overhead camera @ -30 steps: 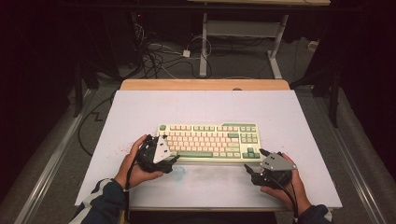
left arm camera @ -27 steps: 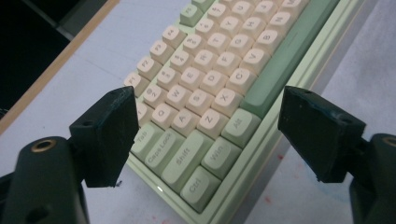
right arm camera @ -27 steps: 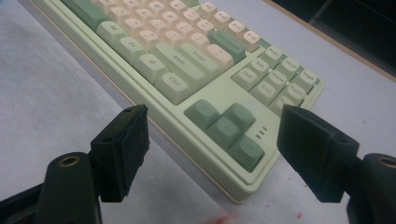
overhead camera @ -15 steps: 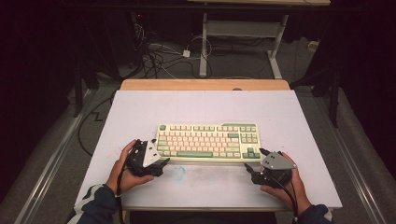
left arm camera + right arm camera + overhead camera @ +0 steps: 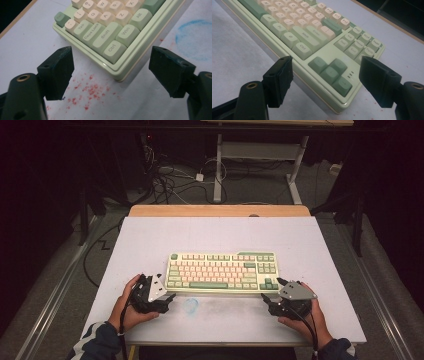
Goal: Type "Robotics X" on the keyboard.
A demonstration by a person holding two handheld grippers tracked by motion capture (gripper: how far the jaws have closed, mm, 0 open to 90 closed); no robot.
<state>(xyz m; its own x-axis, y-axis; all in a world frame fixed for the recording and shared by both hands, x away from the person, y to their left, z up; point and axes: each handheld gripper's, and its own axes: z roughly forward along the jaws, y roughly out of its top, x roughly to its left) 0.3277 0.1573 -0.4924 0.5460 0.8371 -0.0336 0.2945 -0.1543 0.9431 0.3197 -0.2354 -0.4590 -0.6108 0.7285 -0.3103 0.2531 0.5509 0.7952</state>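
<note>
High view: nearest the camera, two forearms enter from the bottom edge, each hand holding a two-jaw tool on a white table [image 5: 150, 240]. The left gripper [image 5: 169, 297] lies just off the keyboard's near left corner; the right gripper [image 5: 270, 296] lies just off its near right corner. Neither tool touches the keyboard [image 5: 223, 271], a pale green board with cream and green keys that sits square to the table edge, roughly midway across the surface and toward the person's side. A faint blue ring mark [image 5: 190, 305] lies on the table between the two tools, just in front of the keyboard.

Left gripper view: the left gripper [image 5: 111, 75] has its jaws spread wide with nothing between them. Beyond the jaws stands the keyboard's [image 5: 112, 30] corner bearing Ctrl, Win and Shift. Red specks [image 5: 87, 93] dot the table in front of that corner, and the blue ring mark [image 5: 195, 40] shows at right.

Right gripper view: the right gripper [image 5: 325, 81] is likewise spread wide and empty, its jaws flanking the keyboard's [image 5: 312, 35] arrow-key corner without contact.

Farther off in the high view, the table's wooden rear edge [image 5: 220, 210] gives way to a dark floor with cables [image 5: 170, 175] and a metal desk frame [image 5: 260, 155].
</note>
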